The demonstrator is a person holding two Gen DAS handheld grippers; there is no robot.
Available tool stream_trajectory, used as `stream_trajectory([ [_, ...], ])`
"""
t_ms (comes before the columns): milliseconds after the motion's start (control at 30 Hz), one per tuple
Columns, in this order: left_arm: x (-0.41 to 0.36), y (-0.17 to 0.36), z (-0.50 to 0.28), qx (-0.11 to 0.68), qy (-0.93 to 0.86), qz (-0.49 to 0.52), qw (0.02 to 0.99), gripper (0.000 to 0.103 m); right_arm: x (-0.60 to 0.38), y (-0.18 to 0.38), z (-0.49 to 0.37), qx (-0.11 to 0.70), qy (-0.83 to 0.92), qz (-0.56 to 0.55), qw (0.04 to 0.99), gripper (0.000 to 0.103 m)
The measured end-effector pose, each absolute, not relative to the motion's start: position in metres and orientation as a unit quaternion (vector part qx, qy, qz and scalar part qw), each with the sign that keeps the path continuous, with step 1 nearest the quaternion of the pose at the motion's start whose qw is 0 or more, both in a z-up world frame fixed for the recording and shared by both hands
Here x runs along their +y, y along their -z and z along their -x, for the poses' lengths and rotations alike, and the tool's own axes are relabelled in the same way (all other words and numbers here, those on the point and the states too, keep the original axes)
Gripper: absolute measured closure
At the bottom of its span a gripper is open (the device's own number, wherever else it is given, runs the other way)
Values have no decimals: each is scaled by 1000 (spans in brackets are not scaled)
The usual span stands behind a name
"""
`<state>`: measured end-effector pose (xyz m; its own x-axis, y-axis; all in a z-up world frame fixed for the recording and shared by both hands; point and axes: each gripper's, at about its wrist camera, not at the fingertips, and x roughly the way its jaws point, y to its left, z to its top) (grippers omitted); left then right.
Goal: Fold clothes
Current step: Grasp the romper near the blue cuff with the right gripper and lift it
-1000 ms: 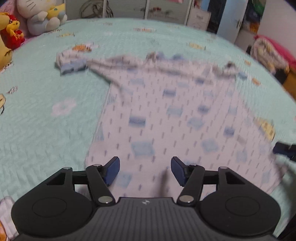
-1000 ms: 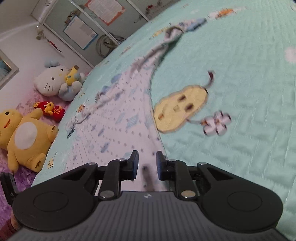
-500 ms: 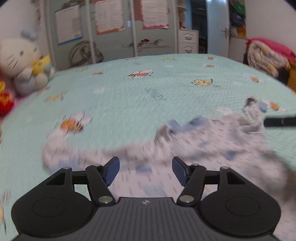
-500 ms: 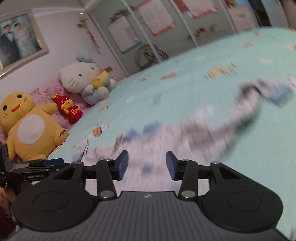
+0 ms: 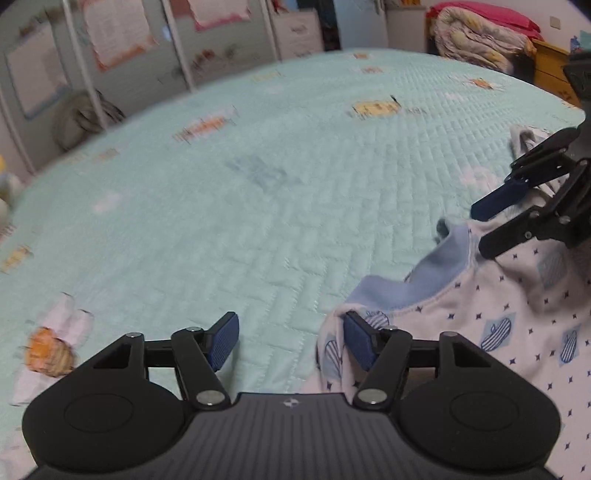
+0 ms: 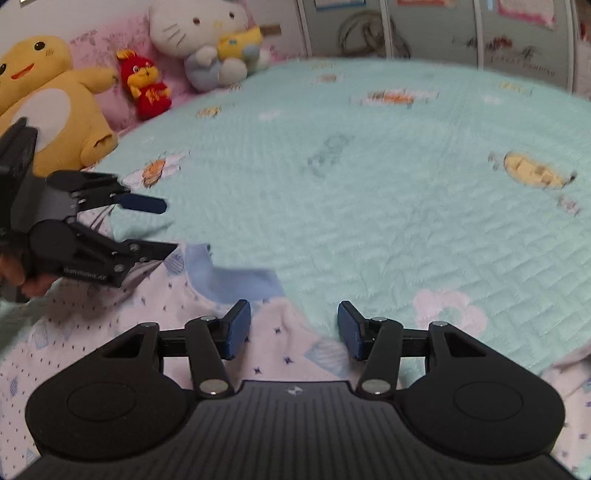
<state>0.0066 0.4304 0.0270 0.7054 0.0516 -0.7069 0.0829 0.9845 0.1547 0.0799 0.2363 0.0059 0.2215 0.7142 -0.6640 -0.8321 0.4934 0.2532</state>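
Observation:
A white top (image 5: 498, 314) with blue whale prints and a light blue collar (image 5: 424, 280) lies on the mint quilted bedspread (image 5: 258, 184). My left gripper (image 5: 290, 343) is open at its shoulder edge, jaws closing slightly. The cloth touches only the right pad (image 5: 356, 343), and bedspread shows between the jaws. My right gripper (image 6: 293, 332) hovers open over the top (image 6: 92, 332) beside the collar (image 6: 229, 280), nothing pinched. Each gripper shows in the other's view, the right gripper (image 5: 480, 230) and the left gripper (image 6: 162, 229).
Plush toys line the bed's far left: a yellow one (image 6: 48, 103), a red one (image 6: 147, 88) and a white cat (image 6: 207, 40). Wardrobe doors (image 5: 110, 44) stand behind the bed. Folded quilts (image 5: 476, 33) are piled at the far right. A hand (image 6: 22, 277) holds the left gripper.
Both grippers swept across the bed from the top's body to its collar end, and both views rolled level. The right jaws widened from nearly shut.

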Motion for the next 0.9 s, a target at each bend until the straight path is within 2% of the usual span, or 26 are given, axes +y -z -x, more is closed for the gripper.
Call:
stream_trajectory([
  [33, 434, -27, -7, 383, 24, -69, 921, 67, 235, -4, -80, 378, -506, 72, 772, 59],
  [67, 439, -27, -7, 387, 44, -45, 920, 90, 235, -3, -80, 378, -512, 67, 769, 85],
  [100, 442, -29, -5, 388, 50, -30, 920, 100, 234, -4, -80, 380, -519, 61, 763, 100],
  [200, 436, -32, 7, 349, 31, -71, 934, 99, 224, -8, -79, 359, -515, 42, 777, 100],
  [300, 429, -20, 6, 348, 16, -93, 933, 99, 219, -3, -79, 347, -492, 43, 797, 100],
  [433, 414, -7, 6, 338, -6, -140, 931, 97, 225, 7, -75, 338, -470, 48, 814, 100],
  [500, 411, -7, 8, 331, -11, -162, 930, 94, 223, 6, -75, 339, -465, 42, 816, 96],
  [533, 413, -9, 10, 329, -18, -162, 930, 84, 222, 6, -74, 341, -462, 39, 818, 93],
  [567, 414, -12, 12, 327, -25, -162, 931, 77, 220, 3, -73, 340, -454, 36, 822, 85],
  [600, 415, -14, 13, 325, -31, -162, 931, 61, 217, -2, -70, 336, -442, 31, 831, 80],
  [633, 419, -20, 16, 318, -41, -150, 935, 56, 214, -7, -66, 326, -427, 19, 843, 79],
  [767, 433, -52, 46, 280, -90, -51, 954, 54, 199, -33, -36, 289, -424, -87, 854, 72],
  [800, 435, -58, 57, 279, -92, -16, 956, 52, 199, -36, -30, 295, -438, -124, 840, 67],
  [900, 438, -57, 87, 274, -54, 86, 957, 39, 217, -25, -25, 354, -471, -222, 777, 65],
])
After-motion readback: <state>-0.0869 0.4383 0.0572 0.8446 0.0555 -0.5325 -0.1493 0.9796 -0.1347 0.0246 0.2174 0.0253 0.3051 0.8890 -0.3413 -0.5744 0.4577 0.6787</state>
